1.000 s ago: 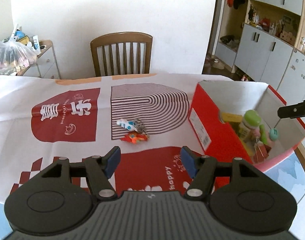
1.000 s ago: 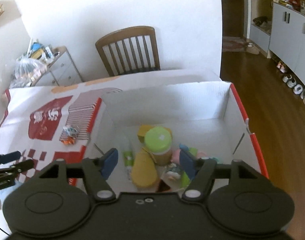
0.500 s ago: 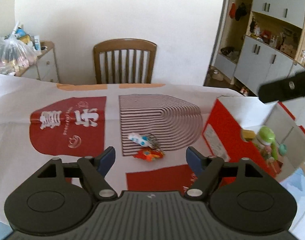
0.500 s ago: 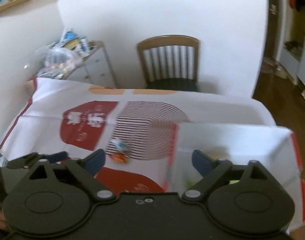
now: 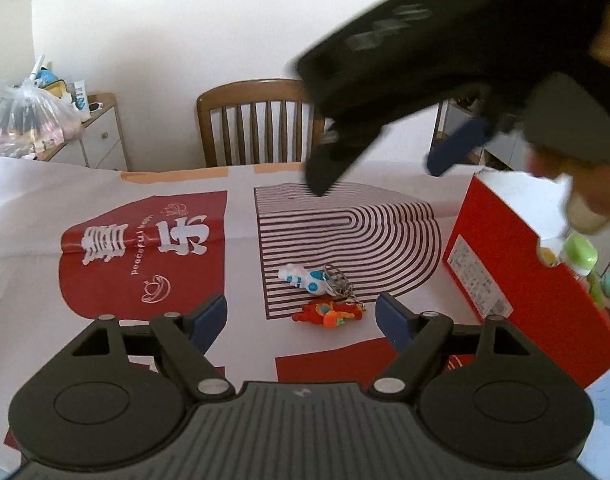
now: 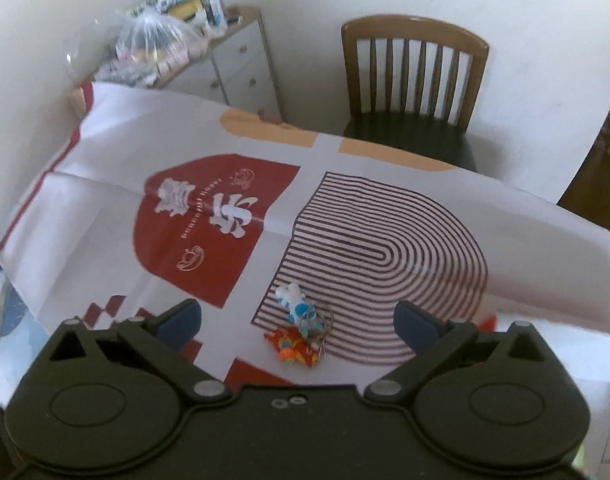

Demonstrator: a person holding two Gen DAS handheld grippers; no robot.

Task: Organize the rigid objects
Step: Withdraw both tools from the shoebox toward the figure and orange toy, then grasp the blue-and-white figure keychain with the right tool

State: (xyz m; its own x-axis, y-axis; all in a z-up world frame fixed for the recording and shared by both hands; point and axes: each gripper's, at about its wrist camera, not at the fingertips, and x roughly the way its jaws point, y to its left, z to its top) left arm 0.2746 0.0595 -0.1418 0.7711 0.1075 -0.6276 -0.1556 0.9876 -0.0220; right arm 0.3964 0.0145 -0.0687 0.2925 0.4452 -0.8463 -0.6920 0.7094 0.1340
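Note:
A white-and-blue figure keychain (image 5: 303, 278) (image 6: 295, 300) with a metal ring lies on the striped part of the tablecloth. An orange-red toy (image 5: 329, 314) (image 6: 291, 346) lies just in front of it. My left gripper (image 5: 301, 320) is open and empty, low over the cloth just short of both toys. My right gripper (image 6: 297, 324) is open and empty, held above the same two toys; in the left wrist view it shows high at the upper right (image 5: 385, 160). The red cardboard box (image 5: 525, 280) stands at the right with a green-capped bottle (image 5: 579, 254) inside.
A wooden chair (image 5: 261, 124) (image 6: 415, 72) stands behind the table. A white drawer unit with a plastic bag (image 6: 161, 40) stands at the far left. The patterned tablecloth (image 6: 209, 216) covers the table.
My right gripper has swung left from over the box to above the two toys. My left gripper has drawn back a little and lifted its view.

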